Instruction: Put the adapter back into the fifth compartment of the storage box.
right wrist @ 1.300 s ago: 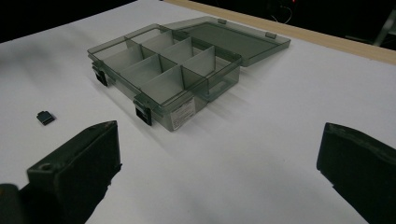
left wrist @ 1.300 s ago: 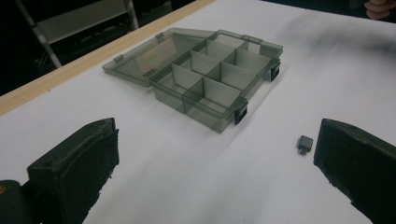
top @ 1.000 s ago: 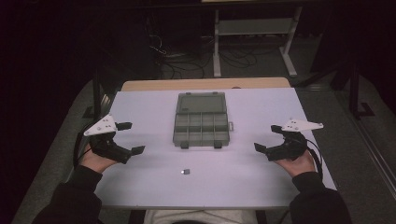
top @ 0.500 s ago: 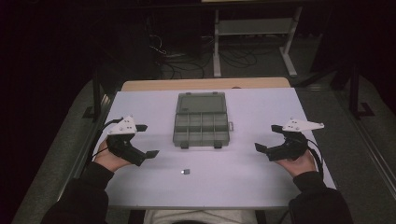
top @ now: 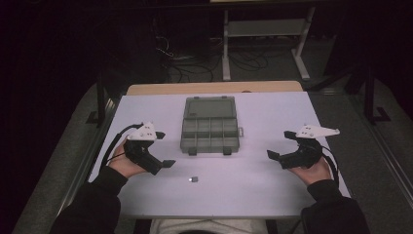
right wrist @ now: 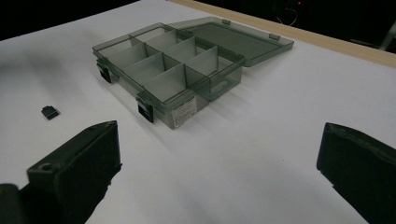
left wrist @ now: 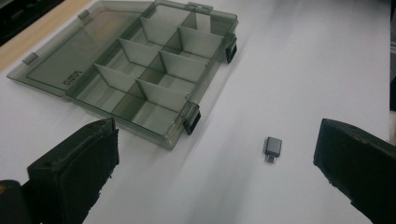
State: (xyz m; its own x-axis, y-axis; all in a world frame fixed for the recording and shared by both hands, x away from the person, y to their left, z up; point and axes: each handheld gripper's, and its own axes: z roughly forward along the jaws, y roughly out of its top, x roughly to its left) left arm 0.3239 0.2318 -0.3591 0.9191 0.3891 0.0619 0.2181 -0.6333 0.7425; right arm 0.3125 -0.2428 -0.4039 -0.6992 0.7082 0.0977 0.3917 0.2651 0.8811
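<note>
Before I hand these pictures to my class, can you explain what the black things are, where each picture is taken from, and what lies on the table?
A person sits at a white table holding a hand tool in each hand: the left gripper and the right gripper. Both have their jaws open and hold nothing. One camera looks down from above; one more rides on each gripper, looking along its jaws. On the table lie an open, empty compartment box and a small grey adapter, nearer the left gripper.
</note>
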